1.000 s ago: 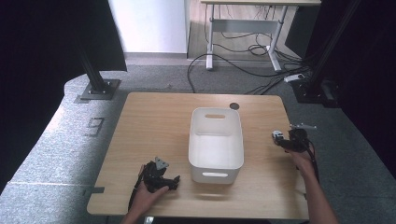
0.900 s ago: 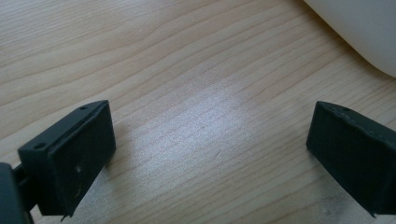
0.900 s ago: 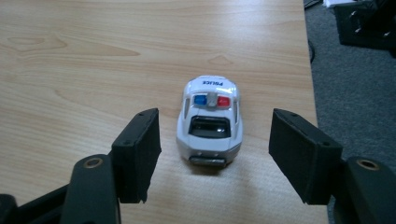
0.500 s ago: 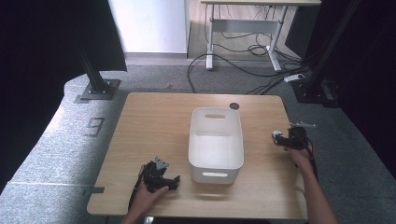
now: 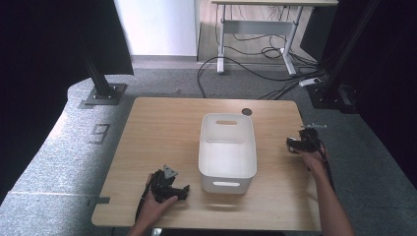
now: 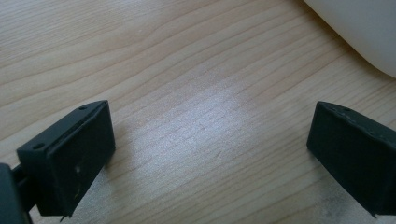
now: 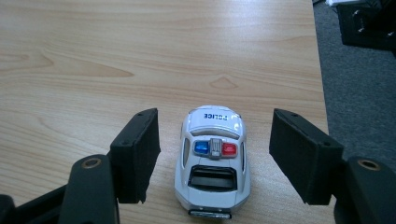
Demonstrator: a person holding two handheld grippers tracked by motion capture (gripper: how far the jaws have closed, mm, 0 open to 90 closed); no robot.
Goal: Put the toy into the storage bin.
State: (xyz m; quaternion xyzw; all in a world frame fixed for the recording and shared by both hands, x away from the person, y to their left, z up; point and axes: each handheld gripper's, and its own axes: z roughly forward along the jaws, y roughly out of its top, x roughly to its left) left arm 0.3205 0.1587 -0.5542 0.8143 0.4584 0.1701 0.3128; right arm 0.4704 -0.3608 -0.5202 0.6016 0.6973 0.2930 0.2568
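Wooden tabletop (image 5: 162, 128) sitting on grey carpet amid dark stands, carrying a white bin (image 5: 226, 147) at its middle. Near the right edge, right hand-held gripper (image 7: 212, 154) hovering with jaws spread wide and empty, straddling a toy police car (image 7: 212, 158) lying between them untouched, long axis running along the jaws, nose pointing away. Left hand-held gripper (image 6: 210, 154) lying by the near edge, left of the bin, likewise gaping over bare wood, well apart from the car.
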